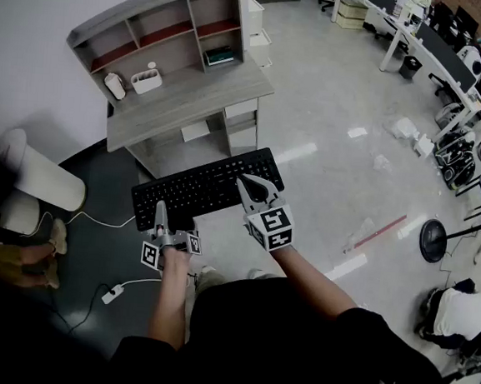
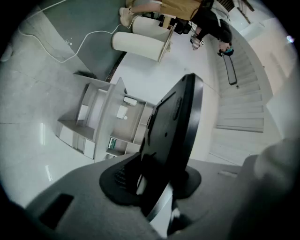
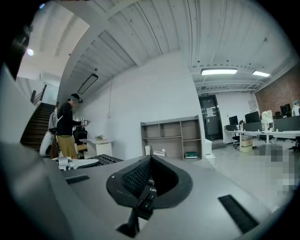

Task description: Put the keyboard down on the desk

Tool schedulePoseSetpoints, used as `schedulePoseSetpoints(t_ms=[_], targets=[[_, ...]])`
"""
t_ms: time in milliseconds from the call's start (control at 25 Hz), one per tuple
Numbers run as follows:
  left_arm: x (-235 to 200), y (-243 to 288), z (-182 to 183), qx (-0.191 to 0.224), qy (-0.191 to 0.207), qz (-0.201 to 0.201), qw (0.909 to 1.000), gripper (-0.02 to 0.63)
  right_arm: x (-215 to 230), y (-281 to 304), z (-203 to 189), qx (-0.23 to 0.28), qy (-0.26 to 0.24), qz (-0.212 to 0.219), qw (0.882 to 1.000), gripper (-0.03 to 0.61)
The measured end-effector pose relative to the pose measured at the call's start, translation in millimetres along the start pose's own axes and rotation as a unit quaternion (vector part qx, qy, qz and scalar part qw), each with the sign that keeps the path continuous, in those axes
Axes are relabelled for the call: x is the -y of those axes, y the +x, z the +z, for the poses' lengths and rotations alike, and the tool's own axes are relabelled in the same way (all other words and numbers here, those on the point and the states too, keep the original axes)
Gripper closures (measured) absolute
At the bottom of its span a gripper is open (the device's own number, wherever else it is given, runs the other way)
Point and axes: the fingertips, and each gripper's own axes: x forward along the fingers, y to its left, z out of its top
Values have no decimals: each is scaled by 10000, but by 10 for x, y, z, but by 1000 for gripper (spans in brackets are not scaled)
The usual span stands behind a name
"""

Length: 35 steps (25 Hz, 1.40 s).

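Observation:
I hold a black keyboard [image 1: 207,188] flat in the air between both grippers, in front of the grey desk [image 1: 190,99] with its shelf hutch. My left gripper [image 1: 161,220] is shut on the keyboard's near left edge. In the left gripper view the keyboard [image 2: 176,126] stands edge-on, clamped between the pads of that gripper [image 2: 150,180]. My right gripper [image 1: 253,193] is shut on the near right edge. In the right gripper view the keyboard's [image 3: 145,199] keys show between the dark pads of that gripper [image 3: 149,185]. The desk [image 3: 171,136] stands ahead against the white wall.
On the desk stand a white holder [image 1: 146,79] and a white bottle [image 1: 114,86]; green books [image 1: 220,56] lie in the hutch. A white cylinder [image 1: 45,177] and a crouching person [image 1: 18,251] are at the left. A cable with a power strip [image 1: 113,293] lies on the floor.

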Motion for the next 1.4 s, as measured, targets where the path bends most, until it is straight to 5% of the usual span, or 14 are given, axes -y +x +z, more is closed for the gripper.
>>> schedulePoseSetpoints(t_ms=[440, 680, 920, 1400], targets=[[-6, -66, 65, 217, -33, 112, 9997, 503, 60, -180, -141, 72, 200, -220, 9995, 566], [83, -79, 174, 224, 72, 77, 9997, 503, -63, -244, -189, 440, 424, 104, 9981, 566], [16, 113, 381, 272, 11, 74, 9996, 503, -89, -87, -397, 240, 460, 197, 9985, 566], [-424, 832, 897, 265, -236, 323, 9988, 502, 136, 999, -367, 184, 453, 177, 9986, 566]])
